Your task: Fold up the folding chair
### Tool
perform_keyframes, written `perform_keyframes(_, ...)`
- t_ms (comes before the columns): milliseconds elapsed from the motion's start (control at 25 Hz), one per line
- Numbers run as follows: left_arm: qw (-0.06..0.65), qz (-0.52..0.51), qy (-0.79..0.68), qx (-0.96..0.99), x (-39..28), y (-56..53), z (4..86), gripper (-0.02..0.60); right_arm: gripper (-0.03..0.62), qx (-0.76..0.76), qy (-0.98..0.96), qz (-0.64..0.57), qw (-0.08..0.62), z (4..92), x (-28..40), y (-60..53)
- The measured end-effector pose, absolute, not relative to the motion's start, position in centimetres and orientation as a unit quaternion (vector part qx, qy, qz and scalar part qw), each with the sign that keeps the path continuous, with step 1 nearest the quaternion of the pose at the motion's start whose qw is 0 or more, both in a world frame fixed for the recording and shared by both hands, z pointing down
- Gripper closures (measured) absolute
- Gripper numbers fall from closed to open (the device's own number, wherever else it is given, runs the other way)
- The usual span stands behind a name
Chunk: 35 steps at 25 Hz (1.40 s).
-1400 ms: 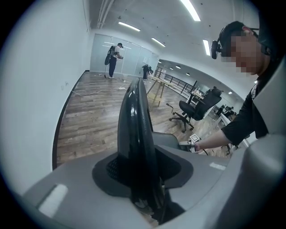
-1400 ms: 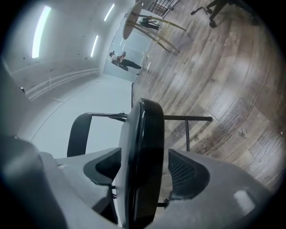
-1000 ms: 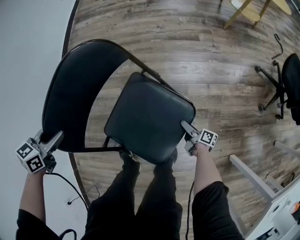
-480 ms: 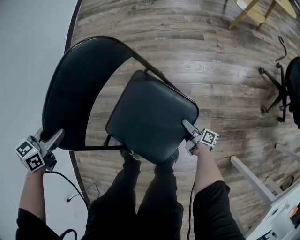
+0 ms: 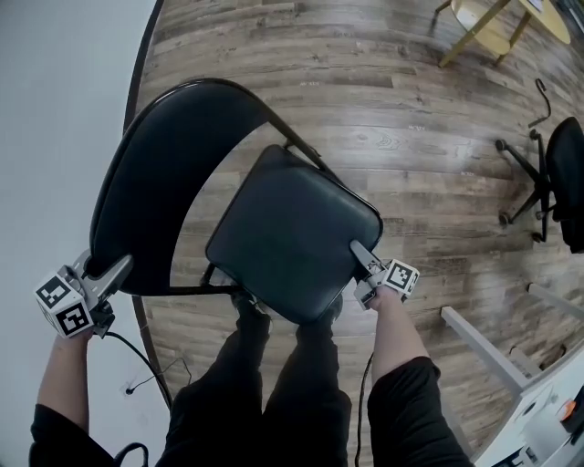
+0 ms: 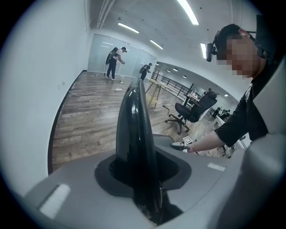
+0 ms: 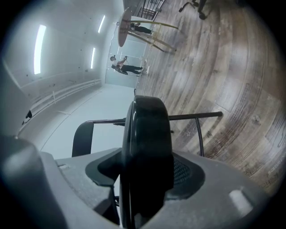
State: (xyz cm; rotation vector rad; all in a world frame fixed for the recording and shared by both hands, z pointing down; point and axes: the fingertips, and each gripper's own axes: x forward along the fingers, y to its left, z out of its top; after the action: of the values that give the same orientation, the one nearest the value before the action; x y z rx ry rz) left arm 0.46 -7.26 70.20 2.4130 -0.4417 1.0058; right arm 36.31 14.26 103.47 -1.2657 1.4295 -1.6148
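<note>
Nearest the viewer, the person's legs point(image 5: 274, 383) stand against the front edge of the open folding chair point(image 5: 301, 219), which rests on the wood floor point(image 5: 411, 109) beside a white wall point(image 5: 55, 109).

Right gripper point(image 5: 358, 267): its jaws have just been closing and are now clamped on the right front corner of the seat point(image 5: 274, 255); the padded edge fills the gap between them.

Left gripper point(image 5: 111, 271): its jaws have just been closing and now pinch the lower left edge of the backrest point(image 5: 151, 182), seen edge-on between the pads.

Seat and backrest are spread apart, so the fold appears barely begun, if at all.

Probable hazards:
(a) The right grip takes only the seat's rounded corner, so a lift of the seat could pull the smooth padding out of the jaws.
(b) If the backrest is steadied too loosely, the frame may skid or tip towards the legs instead of closing.
(c) A black cable point(image 5: 137, 351) lies on the floor just beside the chair's left side and could snag a leg of the frame.

Farther off stand an office chair point(image 5: 557, 173) and a yellow table point(image 5: 502, 23), well clear of the work.
</note>
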Motion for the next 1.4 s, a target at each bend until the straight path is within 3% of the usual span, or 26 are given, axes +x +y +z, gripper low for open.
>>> perform_keyframes(200, 0.23, 0.373, -0.154, 0.886, 1.1, -6.2, 68.7, 0.48, 0.321, -0.497, 0.53, -0.616, 0.306, 101.9, 35.4, 14.5)
perform_keyframes(440, 0.226, 0.381, -0.143, 0.885, 2.1, -4.3, 66.9, 0.504, 0.335, -0.543, 0.497, -0.63, 0.246, 100.8, 35.3, 15.6)
perform_keyframes(600, 0.208, 0.381, -0.138, 0.89, 2.4, -3.1, 66.6, 0.512, 0.34, -0.532, 0.495, -0.633, 0.267, 98.9, 34.7, 14.5)
perform_keyframes(1400, 0.166, 0.369, -0.172, 0.898, 4.4, -0.9, 64.5, 0.52, 0.353, -0.568, 0.467, -0.639, 0.226, 94.7, 34.0, 12.3)
